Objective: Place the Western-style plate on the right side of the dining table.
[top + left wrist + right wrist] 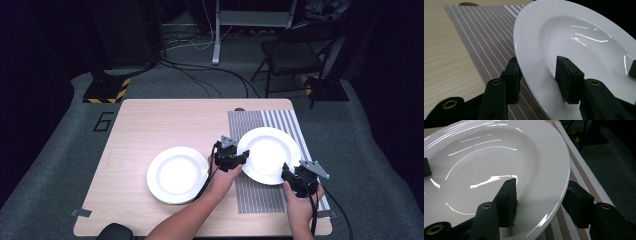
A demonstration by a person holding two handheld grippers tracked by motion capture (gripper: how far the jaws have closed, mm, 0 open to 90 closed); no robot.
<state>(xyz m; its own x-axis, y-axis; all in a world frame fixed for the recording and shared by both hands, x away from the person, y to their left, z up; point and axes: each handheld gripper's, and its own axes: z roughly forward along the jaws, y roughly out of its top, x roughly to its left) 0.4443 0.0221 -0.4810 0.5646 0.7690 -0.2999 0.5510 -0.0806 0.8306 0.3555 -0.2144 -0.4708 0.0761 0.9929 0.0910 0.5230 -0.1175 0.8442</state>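
**Two grippers at the rim of one plate**

At right of centre in the high view, a round white ceramic plate [269,154] lies over a brown striped woven placemat [255,192]. The left gripper [231,156] straddles its left rim, one jaw inside the bowl, one beneath; the right gripper [299,179] straddles the lower right rim likewise. Whether either pair presses the rim cannot be told. A second white plate [176,174] rests on the pale wooden table [150,120], left of centre.
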